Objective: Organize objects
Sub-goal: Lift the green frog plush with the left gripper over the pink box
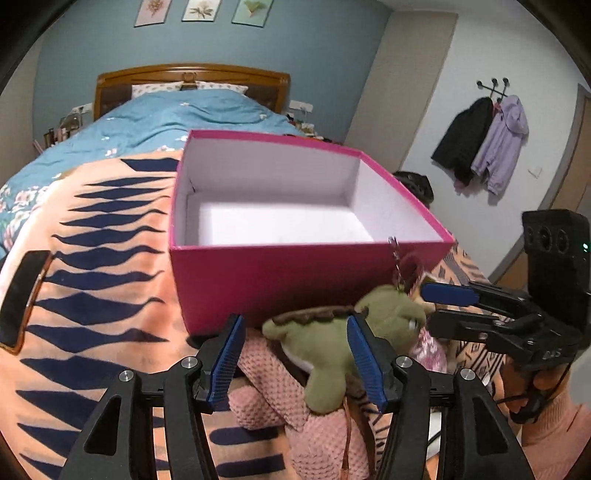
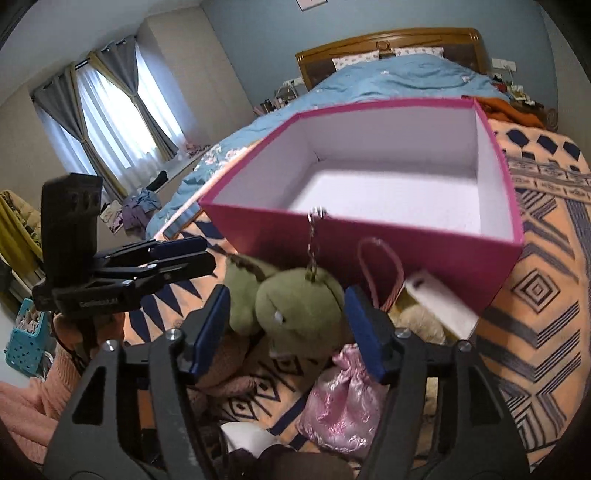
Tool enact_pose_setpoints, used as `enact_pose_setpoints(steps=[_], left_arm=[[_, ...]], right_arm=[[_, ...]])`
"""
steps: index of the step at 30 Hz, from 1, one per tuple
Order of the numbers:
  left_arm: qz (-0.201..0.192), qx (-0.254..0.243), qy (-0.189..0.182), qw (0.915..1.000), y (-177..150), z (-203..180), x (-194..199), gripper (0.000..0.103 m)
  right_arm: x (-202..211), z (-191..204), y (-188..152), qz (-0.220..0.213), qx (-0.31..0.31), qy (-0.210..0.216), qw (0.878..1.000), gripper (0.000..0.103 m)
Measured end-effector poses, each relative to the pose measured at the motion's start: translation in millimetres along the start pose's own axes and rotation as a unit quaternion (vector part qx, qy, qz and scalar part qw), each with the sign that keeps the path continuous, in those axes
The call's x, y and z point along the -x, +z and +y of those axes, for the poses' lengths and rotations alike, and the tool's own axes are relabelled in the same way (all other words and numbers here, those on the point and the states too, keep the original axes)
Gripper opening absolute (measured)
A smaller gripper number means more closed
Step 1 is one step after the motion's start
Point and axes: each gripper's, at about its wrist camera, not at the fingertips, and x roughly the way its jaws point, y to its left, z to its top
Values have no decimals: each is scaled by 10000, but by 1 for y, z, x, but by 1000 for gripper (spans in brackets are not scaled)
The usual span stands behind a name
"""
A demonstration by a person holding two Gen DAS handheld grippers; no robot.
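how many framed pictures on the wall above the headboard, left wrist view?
3. All in a row on the blue wall above the headboard: left picture, middle picture, right picture. Their tops are cut off by the frame edge; more may hang outside the view.

A magenta box [image 1: 266,280] with a white inside, an olive-green plush toy [image 1: 332,343], an orange navy-patterned blanket [image 1: 92,295].

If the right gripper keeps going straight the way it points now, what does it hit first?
Most likely the green plush toy, which sits between the right gripper fingers; the pink box stands behind it. Depth is hard to judge.
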Motion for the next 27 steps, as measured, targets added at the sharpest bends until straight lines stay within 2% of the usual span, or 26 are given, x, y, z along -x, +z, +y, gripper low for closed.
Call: enact_pose_setpoints(steps=[8,15,20,27], left_arm=[[314,-95,-231,9992,-7,-8,-15,64],[493,114,-670,9965,-13,-10,-23,64],[352,65,-611,9975,-14,-21,-13,65],[-158,-167,-523,9984,-3,-37,28,65]], right_arm=[[-29,-2,-1,263,-46,-130,9996,66],[-30,1,-5,248,22,-91,9996,57],[-16,18,-5,42,398,-264,9989,57],[16,39,7,-356,815,-208,9958,57]])
